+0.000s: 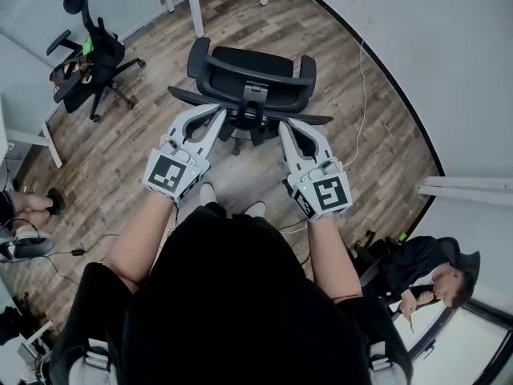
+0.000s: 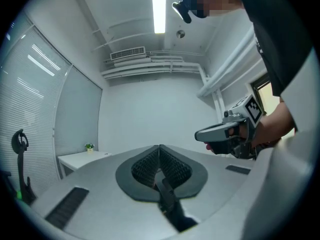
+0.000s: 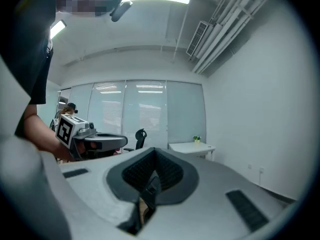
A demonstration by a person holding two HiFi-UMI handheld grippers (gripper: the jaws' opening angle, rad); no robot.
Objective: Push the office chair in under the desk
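A black office chair [image 1: 250, 70] stands on the wood floor straight ahead of me, its back edge toward me. White desk legs [image 1: 195, 6] show beyond it at the top of the head view. My left gripper [image 1: 218, 119] and right gripper [image 1: 286, 127] are held level side by side, tips just at the chair's back edge; contact cannot be told. Both are shut with nothing between the jaws, as seen in the left gripper view [image 2: 160, 152] and the right gripper view [image 3: 152, 155]. Neither gripper view shows the chair.
A second black chair [image 1: 90, 58] stands at the far left beside a white desk leg [image 1: 50, 143]. A cable [image 1: 362, 111] runs along the curved wall on the right. A person [image 1: 421, 271] sits at the lower right. A white side table with a small plant [image 3: 192, 147] stands by the wall.
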